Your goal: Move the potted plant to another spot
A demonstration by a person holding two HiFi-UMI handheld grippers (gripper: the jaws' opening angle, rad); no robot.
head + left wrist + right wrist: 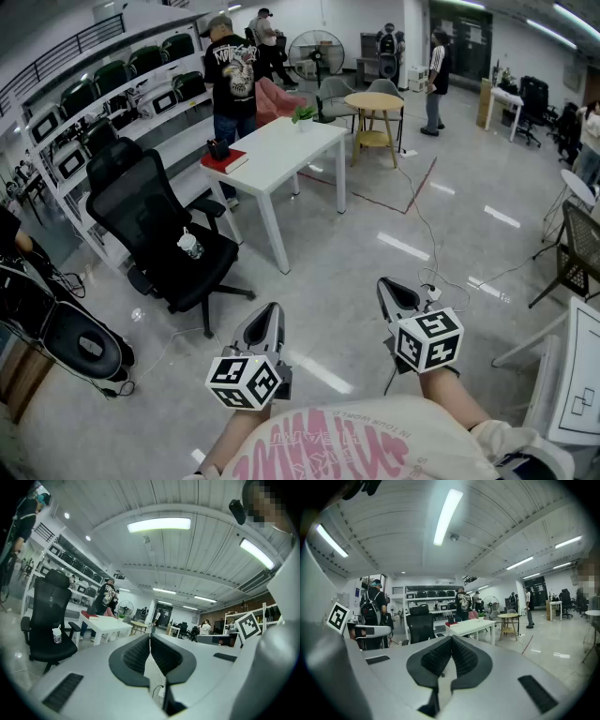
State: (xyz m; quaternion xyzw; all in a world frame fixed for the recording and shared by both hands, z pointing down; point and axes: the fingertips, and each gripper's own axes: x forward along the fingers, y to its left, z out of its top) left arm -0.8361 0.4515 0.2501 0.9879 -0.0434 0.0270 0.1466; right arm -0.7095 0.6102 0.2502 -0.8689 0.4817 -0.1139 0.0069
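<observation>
Broadly, a glossy grey floor [422, 216] fills most of the head view, with a long white shelf [141, 28] running along its 10 o'clock side. Beside that shelf stands a white tabletop [281, 150], at 12 o'clock from the two claws and well apart from them. A black office chair [155, 225] sits at 8 o'clock from the tabletop, and a round wooden table [373, 101] at 2 o'clock from it. Low in the view, the left claw [272, 317] and the right claw [386, 289] hover side by side over the floor, each with its jaws pressed together and nothing between them. A red book [223, 159] lies at the tabletop's near, 8 o'clock end. The potted plant [303, 114] stands upright at its far, 1 o'clock end, near the edge. A small cup [190, 246] rests on the chair's seat.
</observation>
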